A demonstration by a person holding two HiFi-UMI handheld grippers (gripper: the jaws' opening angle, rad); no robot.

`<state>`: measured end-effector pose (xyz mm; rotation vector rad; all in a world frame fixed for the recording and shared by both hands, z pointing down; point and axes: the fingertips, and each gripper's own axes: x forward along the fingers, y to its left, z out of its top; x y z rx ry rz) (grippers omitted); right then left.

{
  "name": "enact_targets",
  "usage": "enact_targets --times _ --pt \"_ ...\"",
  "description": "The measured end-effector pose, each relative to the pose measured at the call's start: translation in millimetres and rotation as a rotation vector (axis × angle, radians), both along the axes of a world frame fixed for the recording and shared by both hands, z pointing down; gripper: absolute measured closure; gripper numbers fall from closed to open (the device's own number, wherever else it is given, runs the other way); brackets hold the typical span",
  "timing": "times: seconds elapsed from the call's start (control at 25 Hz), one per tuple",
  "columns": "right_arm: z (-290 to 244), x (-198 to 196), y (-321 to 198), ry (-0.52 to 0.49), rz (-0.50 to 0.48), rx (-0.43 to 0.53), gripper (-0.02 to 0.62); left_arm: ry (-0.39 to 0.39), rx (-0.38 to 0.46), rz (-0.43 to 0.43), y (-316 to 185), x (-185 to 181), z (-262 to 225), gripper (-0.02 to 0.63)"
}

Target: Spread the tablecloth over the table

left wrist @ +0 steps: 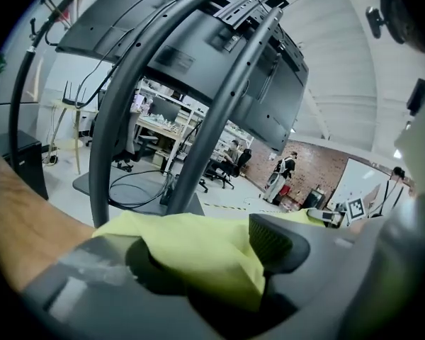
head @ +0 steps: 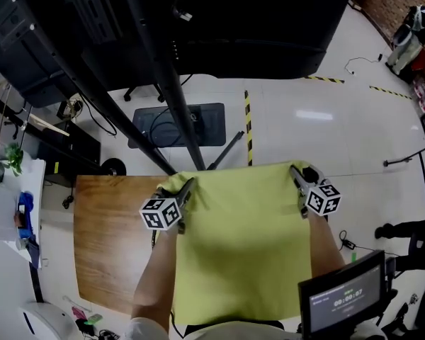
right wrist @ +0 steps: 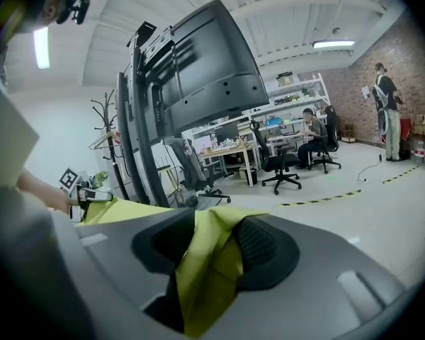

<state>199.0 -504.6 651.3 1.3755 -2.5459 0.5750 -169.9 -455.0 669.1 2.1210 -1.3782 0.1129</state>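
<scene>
At the far edge of the wooden counter (head: 110,239), the left gripper (head: 186,187) and right gripper (head: 297,172) are holding their fingers (left wrist: 273,239) spread, corners of the yellow tablecloth (head: 244,246) lying loose between them.

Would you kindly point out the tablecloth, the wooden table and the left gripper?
tablecloth (head: 244,253): head view, cloth's middle.
wooden table (head: 106,243): head view, bare top.
left gripper (left wrist: 205,250): left gripper view, between its jaws.

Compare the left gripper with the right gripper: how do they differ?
The left gripper is at the tablecloth's far left corner, beside bare table; the right gripper is at its far right corner, beside floor. Cloth fills the left gripper's gap broadly; in the right gripper it hangs as a narrow fold. Both stand open, cloth loose between the jaws.
</scene>
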Motion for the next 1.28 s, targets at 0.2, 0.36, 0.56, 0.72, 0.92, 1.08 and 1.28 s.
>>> enact_targets --times 0.2,0.36,0.56,0.72,0.92,1.08,1.28 --pt "1.6 10.4 10.6 0.049 0.032 -0.001 0.392 0.077 -0.020 0.038 7.4 7.6 -21.1 0.277" --pt "12.5 8.2 -2.1 0.056 0.036 -0.011 0.358 0.139 -0.072 0.064 -4.7 -2.6 -25.1 0.264" --pt "8.0 11.6 -1.6 0.073 0.041 -0.012 0.350 0.078 -0.072 0.071 -2.7 -7.2 -28.2 0.289" --pt "7.0 16.5 -0.2 0.075 0.039 -0.020 0.350 0.037 -0.088 0.125 5.1 4.2 -27.4 0.249" --pt "14.3 8.6 11.6 0.132 0.025 -0.050 0.332 -0.142 -0.108 0.080 24.4 1.4 -9.4 0.230" --pt "2.7 12.0 14.0 0.105 0.051 -0.028 0.313 -0.157 -0.040 -0.009 23.5 -15.4 -22.4 0.232" --pt "-21.8 15.5 19.8 0.086 0.054 -0.001 0.314 -0.131 0.025 -0.022 22.3 -17.6 -47.7 0.250"
